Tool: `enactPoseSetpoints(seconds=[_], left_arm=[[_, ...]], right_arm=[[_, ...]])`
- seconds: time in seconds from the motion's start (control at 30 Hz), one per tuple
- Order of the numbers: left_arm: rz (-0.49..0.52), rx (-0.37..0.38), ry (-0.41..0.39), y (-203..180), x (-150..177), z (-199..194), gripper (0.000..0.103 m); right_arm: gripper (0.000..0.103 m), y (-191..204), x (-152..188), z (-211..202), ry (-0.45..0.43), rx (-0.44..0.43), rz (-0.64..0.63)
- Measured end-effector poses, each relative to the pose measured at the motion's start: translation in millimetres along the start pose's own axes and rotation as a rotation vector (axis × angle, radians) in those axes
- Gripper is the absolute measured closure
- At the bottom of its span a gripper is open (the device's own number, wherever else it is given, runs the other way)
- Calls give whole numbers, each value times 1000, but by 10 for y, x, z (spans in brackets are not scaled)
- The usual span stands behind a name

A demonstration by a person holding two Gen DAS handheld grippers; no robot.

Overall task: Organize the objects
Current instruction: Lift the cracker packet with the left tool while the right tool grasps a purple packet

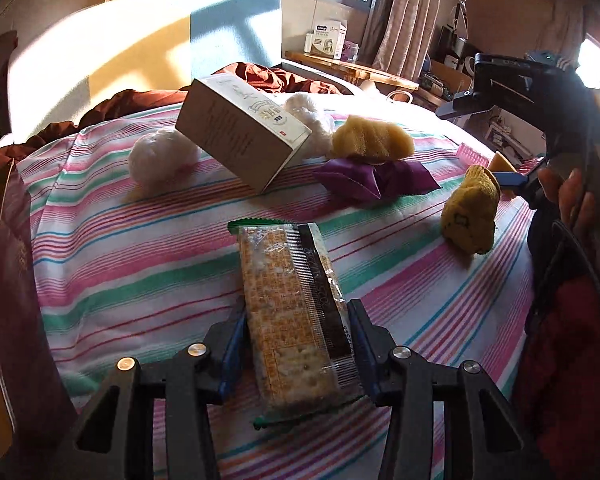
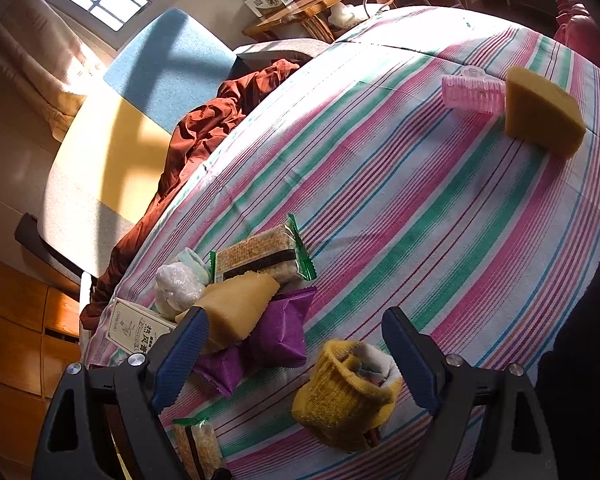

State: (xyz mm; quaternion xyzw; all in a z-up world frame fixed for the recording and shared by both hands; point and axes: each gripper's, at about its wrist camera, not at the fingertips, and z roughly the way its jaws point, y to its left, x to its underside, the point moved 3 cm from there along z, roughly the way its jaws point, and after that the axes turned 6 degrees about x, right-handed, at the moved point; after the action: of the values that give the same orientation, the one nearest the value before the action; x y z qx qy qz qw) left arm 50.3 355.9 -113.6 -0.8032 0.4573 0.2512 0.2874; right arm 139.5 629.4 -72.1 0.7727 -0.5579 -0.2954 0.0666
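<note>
Left to right across the striped bedspread (image 1: pixel 140 264).

Left gripper (image 1: pixel 296 344): jaws narrowed onto a cracker packet (image 1: pixel 292 312), one pad against each long edge. The packet's long axis runs straight out from the claw, away from the camera, its far end toward the tilted white box (image 1: pixel 240 136). Grip sits at the near third, so the far end may droop when lifted.

Right gripper (image 2: pixel 296 356): jaws wide, nothing held. The yellow knitted sock (image 2: pixel 340 396) lies directly beneath the gap, mouth up, touching neither pad. Judged: right claw is the nearer one for the sock; a straight descent would bracket it. A second cracker packet (image 2: pixel 260 260) lies beyond, in the pile.
</note>
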Motion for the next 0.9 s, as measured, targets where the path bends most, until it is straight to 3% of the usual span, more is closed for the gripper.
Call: enactPoseSetpoints(seconds=[0.27, 0.43, 0.53, 0.63, 0.77, 0.9], left_arm=[[-13, 14, -37, 12, 86, -68, 53], [-20, 41, -69, 27, 90, -59, 53], [-16, 44, -75, 27, 91, -51, 53], [-13, 46, -78, 31, 92, -45, 52], [-20, 56, -83, 45, 94, -49, 52], [-33, 74, -86, 68, 92, -48, 52]], right_arm=[[16, 252, 55, -94, -52, -5, -141], [23, 551, 154, -260, -122, -86, -291], [28, 762, 321, -127, -22, -136, -380], [30, 855, 481, 114, 86, -51, -435], [30, 791, 518, 428, 208, 18, -377], [33, 760, 412, 613, 238, 37, -262]])
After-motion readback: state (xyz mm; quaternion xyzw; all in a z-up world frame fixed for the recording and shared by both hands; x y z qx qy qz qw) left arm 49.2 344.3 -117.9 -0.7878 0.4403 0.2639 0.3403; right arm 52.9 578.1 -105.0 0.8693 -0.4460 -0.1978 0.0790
